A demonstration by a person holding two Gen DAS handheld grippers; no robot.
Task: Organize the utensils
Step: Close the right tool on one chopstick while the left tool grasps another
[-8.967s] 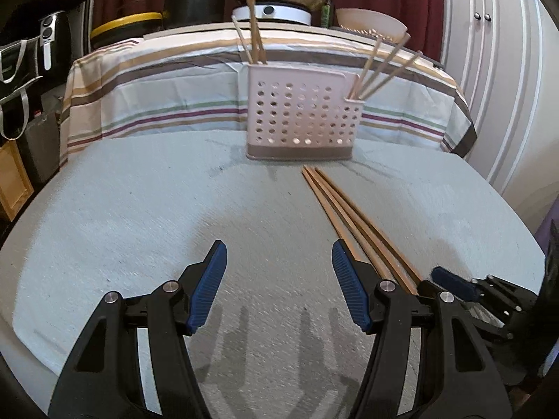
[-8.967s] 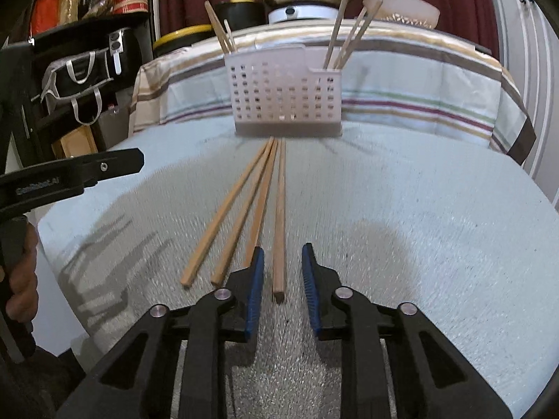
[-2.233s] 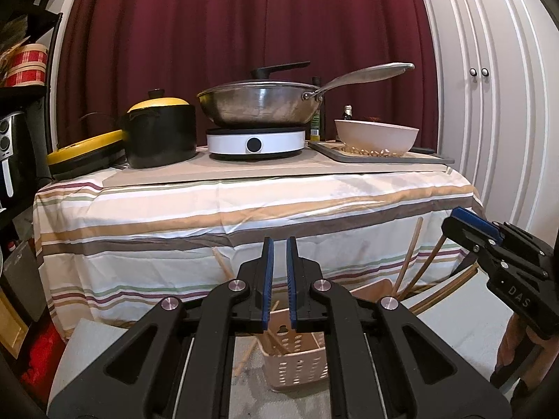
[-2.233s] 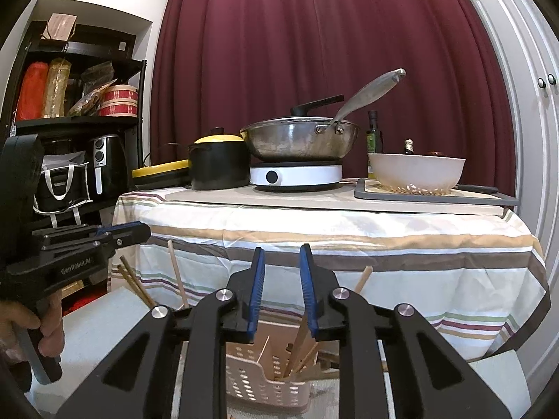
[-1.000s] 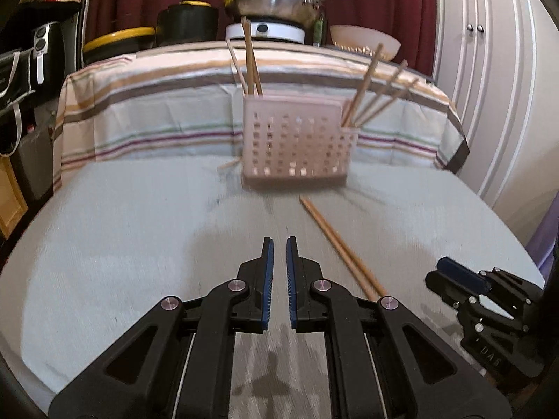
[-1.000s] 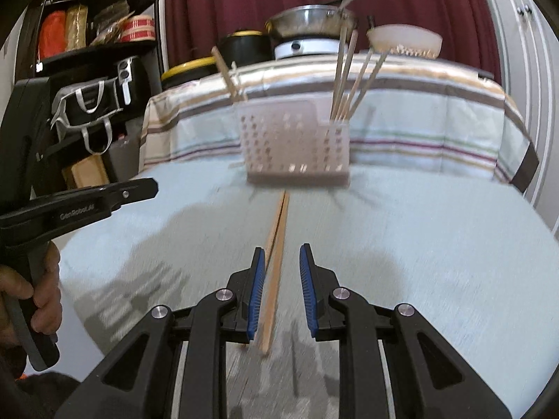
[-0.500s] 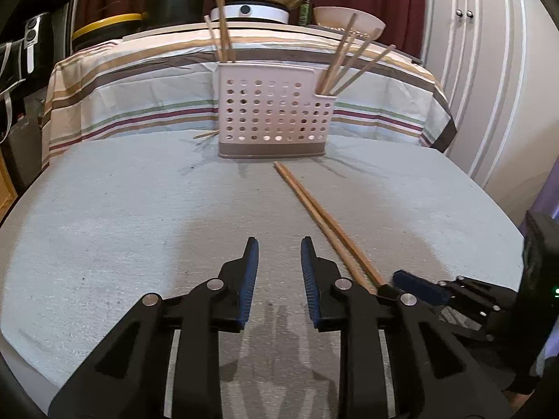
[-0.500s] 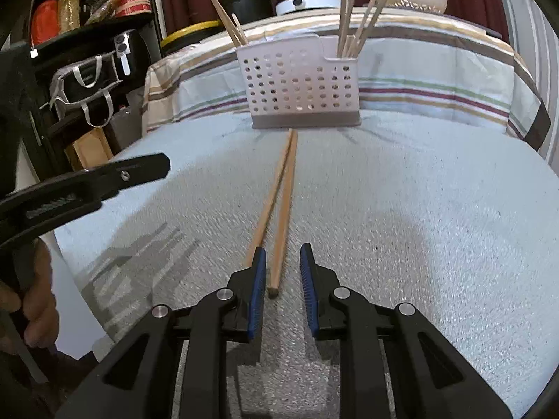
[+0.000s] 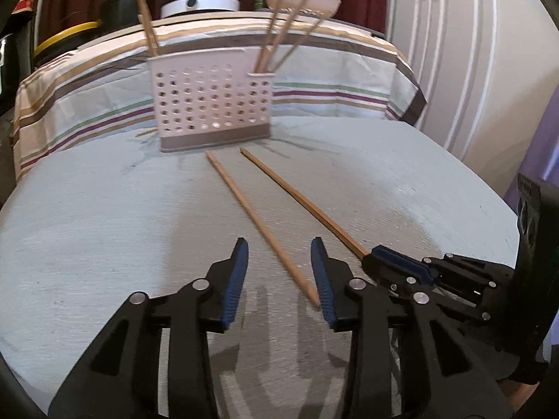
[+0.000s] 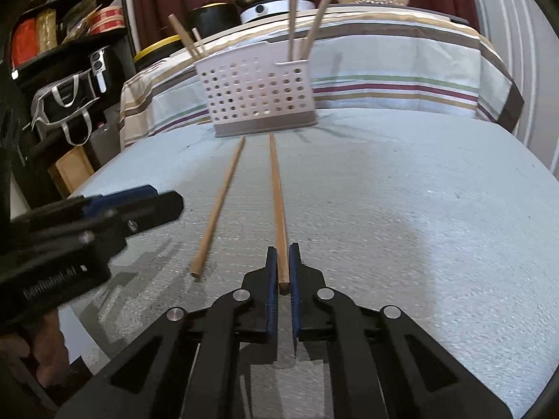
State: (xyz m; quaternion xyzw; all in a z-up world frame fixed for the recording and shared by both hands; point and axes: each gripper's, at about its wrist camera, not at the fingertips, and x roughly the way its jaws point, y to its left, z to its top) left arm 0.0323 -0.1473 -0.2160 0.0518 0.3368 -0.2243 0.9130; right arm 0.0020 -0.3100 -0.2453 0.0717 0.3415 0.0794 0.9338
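Note:
Two wooden chopsticks lie on the grey table, pointing at a pale perforated utensil basket (image 9: 213, 103) (image 10: 260, 96) that holds several upright chopsticks. My left gripper (image 9: 279, 262) is open, its jaws either side of the near end of the left chopstick (image 9: 260, 225) (image 10: 216, 207). My right gripper (image 10: 283, 262) is shut on the near end of the right chopstick (image 10: 277, 199) (image 9: 300, 202); it also shows in the left wrist view (image 9: 398, 262), and the left gripper shows in the right wrist view (image 10: 139, 206).
The grey table (image 9: 104, 216) ends behind the basket. Beyond stands a striped-cloth table (image 9: 332, 80) with a pan, stove and bowl. White cabinet doors (image 9: 454, 52) are at the right, a black shelf (image 10: 52, 70) at the left.
The two chopsticks have spread apart. My right gripper has closed on the right one. My left gripper has opened wider around the left one's end.

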